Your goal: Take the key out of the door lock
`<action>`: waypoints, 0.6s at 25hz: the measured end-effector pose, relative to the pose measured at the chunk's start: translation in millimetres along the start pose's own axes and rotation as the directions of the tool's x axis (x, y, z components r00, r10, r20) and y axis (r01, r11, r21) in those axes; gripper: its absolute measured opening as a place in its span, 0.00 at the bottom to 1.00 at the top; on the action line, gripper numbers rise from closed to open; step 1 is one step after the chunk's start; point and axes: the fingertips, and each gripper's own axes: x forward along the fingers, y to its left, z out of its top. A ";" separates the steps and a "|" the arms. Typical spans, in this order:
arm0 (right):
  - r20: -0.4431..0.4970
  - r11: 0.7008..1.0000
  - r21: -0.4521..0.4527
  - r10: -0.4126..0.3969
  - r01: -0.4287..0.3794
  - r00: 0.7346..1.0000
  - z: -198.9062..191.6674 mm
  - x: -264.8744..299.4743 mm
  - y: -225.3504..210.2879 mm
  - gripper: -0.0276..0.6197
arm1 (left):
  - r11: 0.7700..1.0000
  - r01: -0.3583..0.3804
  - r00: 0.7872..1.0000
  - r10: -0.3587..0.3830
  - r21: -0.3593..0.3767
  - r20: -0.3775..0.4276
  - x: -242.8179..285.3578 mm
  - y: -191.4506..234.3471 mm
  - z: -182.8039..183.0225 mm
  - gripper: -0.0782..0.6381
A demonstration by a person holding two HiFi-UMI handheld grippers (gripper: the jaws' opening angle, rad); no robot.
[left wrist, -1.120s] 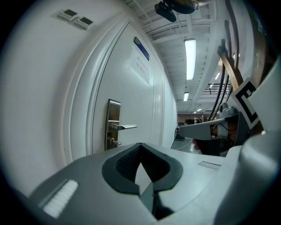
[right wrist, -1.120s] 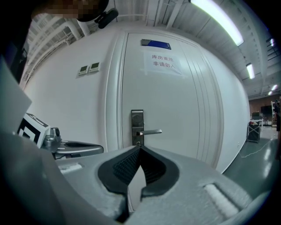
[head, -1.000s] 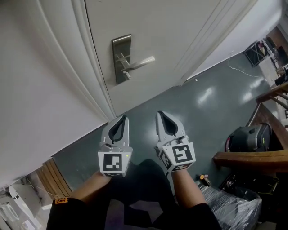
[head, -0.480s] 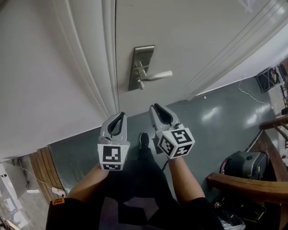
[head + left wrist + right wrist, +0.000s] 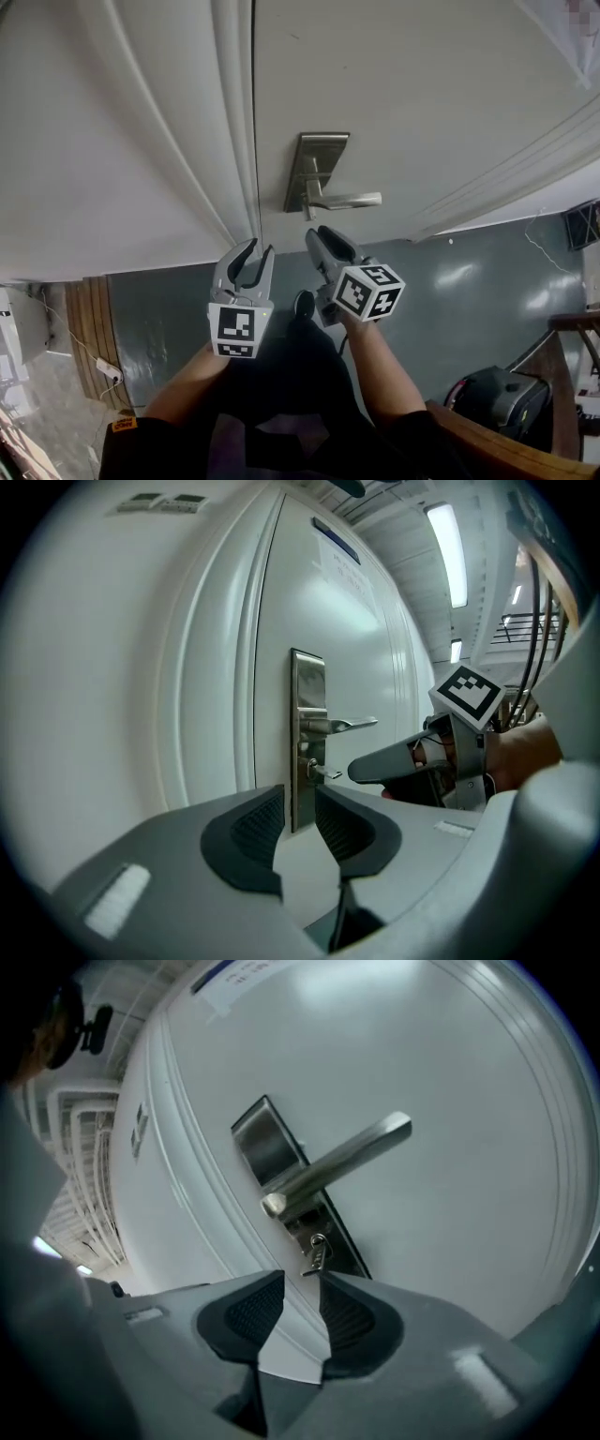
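The key (image 5: 317, 1252) is sitting in the steel lock plate (image 5: 272, 1147) of the white door (image 5: 450, 1072), just below the lever handle (image 5: 342, 1162), its long axis sticking straight out of the door face toward the person. The right gripper (image 5: 300, 1283) is hovering just short of it, fingers (image 5: 354, 1321) opening with nothing between them, while the left gripper (image 5: 298, 799) is holding its own slightly apart and empty. A notice (image 5: 335, 541) high on the door is showing print too small to read.
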 end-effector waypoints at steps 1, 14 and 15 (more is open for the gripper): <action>-0.004 0.999 0.039 0.018 -0.018 1.000 -0.5 4.1 -3.4 0.21 | 1.000 -0.013 1.000 0.013 -0.001 -0.006 2.4 1.2 -2.4 0.28; 0.025 0.927 0.306 0.222 -0.218 0.975 7.1 35.5 -9.1 0.22 | 0.995 -0.099 0.995 0.099 -0.025 0.001 13.7 8.4 -7.0 0.19; 0.025 0.916 0.328 0.234 -0.229 0.972 6.9 37.3 -8.4 0.22 | 0.994 -0.102 0.995 0.102 -0.026 -0.001 14.2 8.6 -7.9 0.19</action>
